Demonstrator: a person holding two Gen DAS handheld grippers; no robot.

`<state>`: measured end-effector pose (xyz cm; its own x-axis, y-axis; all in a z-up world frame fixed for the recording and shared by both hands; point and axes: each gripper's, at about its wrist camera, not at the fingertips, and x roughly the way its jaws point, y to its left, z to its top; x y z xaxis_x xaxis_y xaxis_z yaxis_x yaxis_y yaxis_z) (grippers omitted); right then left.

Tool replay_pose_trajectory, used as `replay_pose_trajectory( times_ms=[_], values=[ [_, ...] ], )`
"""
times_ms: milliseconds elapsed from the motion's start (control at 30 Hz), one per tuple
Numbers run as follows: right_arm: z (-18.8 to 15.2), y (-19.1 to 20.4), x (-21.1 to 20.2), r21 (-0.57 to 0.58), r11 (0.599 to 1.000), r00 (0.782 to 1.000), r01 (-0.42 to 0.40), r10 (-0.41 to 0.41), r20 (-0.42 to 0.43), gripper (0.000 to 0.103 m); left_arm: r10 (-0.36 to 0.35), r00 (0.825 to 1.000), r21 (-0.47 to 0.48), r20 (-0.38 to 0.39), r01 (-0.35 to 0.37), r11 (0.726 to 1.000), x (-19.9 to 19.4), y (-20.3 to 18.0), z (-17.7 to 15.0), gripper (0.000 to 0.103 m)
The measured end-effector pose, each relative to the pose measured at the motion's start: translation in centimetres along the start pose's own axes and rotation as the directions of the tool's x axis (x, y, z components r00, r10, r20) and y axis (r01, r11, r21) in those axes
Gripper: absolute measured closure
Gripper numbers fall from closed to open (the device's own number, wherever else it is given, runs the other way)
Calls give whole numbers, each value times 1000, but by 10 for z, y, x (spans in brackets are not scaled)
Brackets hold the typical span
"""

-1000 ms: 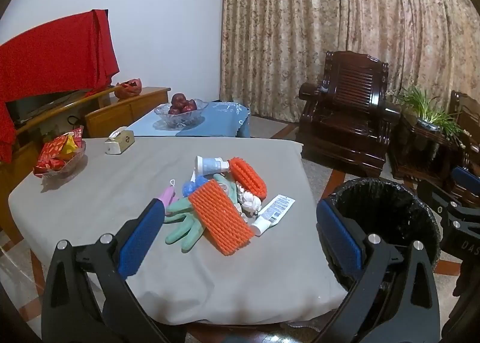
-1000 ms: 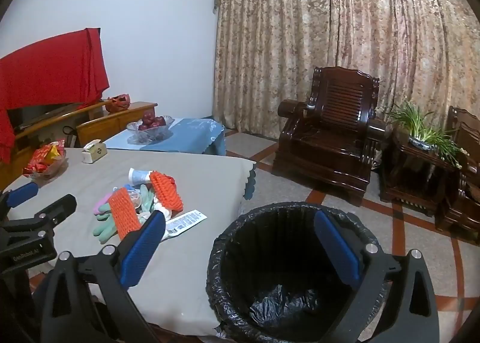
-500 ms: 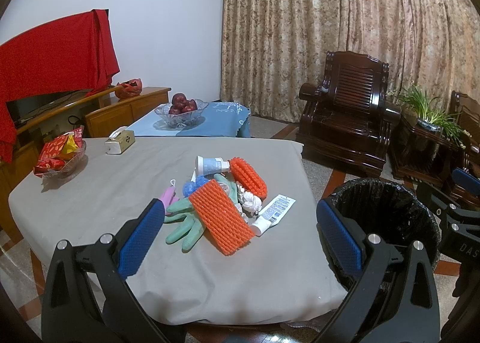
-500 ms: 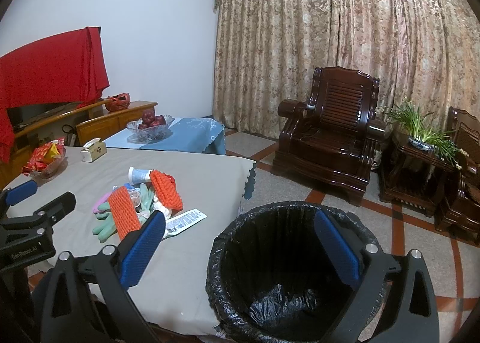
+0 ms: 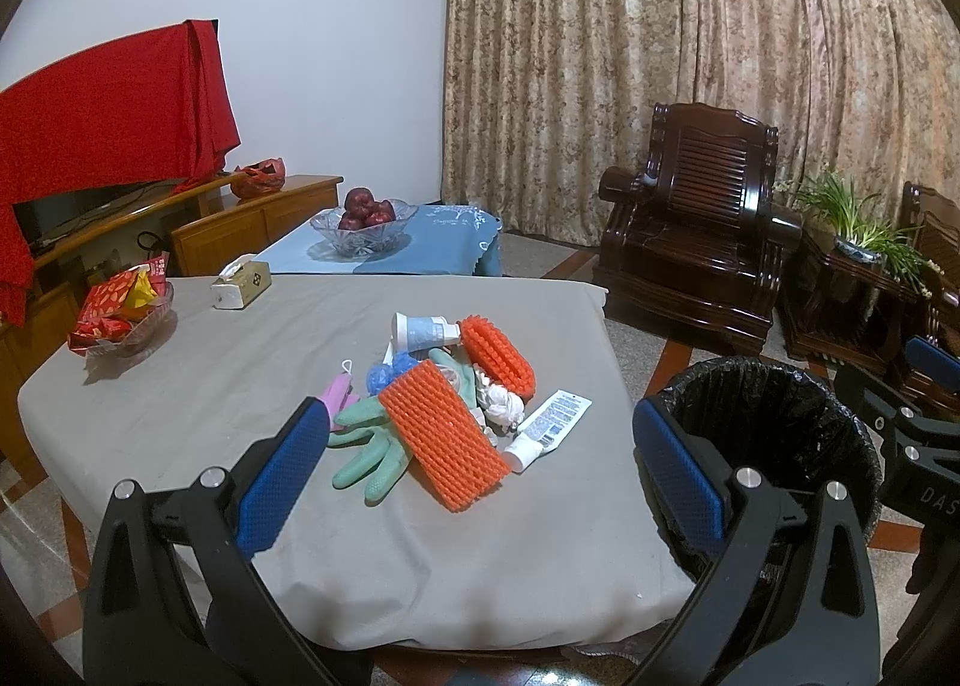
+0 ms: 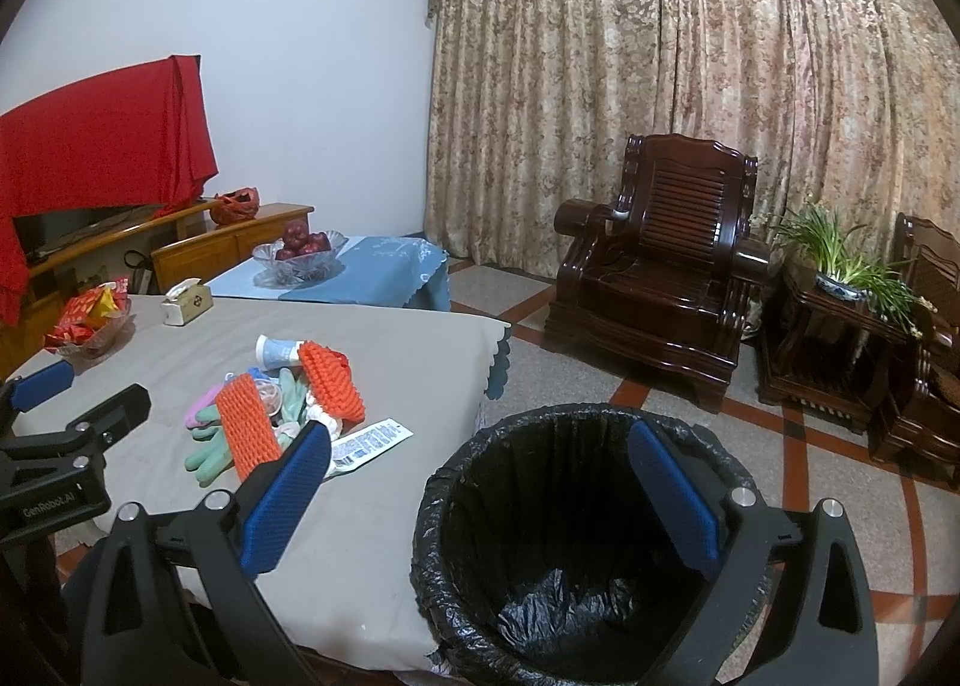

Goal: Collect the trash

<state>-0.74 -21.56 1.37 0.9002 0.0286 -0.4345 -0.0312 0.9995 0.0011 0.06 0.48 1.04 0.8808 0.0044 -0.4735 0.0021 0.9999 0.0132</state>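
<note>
A heap of trash lies mid-table: two orange foam nets [image 5: 443, 434] [image 6: 331, 380], a green glove [image 5: 369, 449] [image 6: 210, 449], a white tube [image 5: 549, 425] [image 6: 369, 440], a paper cup [image 5: 420, 331] [image 6: 276, 351], crumpled tissue [image 5: 501, 401], and pink and blue bits. A bin lined with a black bag [image 5: 774, 422] [image 6: 576, 542] stands on the floor off the table's right edge. My left gripper [image 5: 480, 473] hangs open above the table's near edge, short of the heap. Over the bin's mouth my right gripper [image 6: 480, 497] stands open. Both hold nothing.
The table wears a grey cloth [image 5: 240, 374]. On its far left sit a tissue box [image 5: 240, 287] and a glass dish of red snack packets [image 5: 120, 308]. Behind are a low table with a fruit bowl [image 5: 363, 218], a dark wooden armchair [image 5: 696, 242] and a potted plant [image 5: 858, 230].
Both grippers have drifted slightly; the views have shifted a little. Nothing was picked up, and the trash heap lies as before.
</note>
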Motion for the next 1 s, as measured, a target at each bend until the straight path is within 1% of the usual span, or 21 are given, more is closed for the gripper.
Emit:
replay_pose_trajectory(
  times_ms=[233, 333, 833, 867, 900, 1000],
  values=[
    [-3, 3, 4, 0, 1000, 1000, 1, -1, 0, 6, 1, 1000, 0, 1, -1, 1000, 0, 0, 0, 5],
    [0, -5, 3, 0, 1000, 1000, -1, 1, -2, 6, 1, 1000, 0, 1, -1, 1000, 0, 0, -1, 5],
    [-1, -5, 3, 2, 1000, 1000, 2, -2, -4, 6, 1, 1000, 0, 0, -1, 1000, 0, 0, 0, 5],
    [-2, -3, 4, 2, 1000, 1000, 1, -1, -2, 6, 1, 1000, 0, 1, -1, 1000, 0, 0, 1, 5],
    [-11, 0, 14, 3, 1000, 1000, 4, -4, -4, 6, 1, 1000, 0, 0, -1, 1000, 0, 0, 0, 5],
    [-13, 0, 16, 2, 1000, 1000, 4, -4, -4, 6, 1, 1000, 0, 0, -1, 1000, 0, 0, 0, 5]
  ],
)
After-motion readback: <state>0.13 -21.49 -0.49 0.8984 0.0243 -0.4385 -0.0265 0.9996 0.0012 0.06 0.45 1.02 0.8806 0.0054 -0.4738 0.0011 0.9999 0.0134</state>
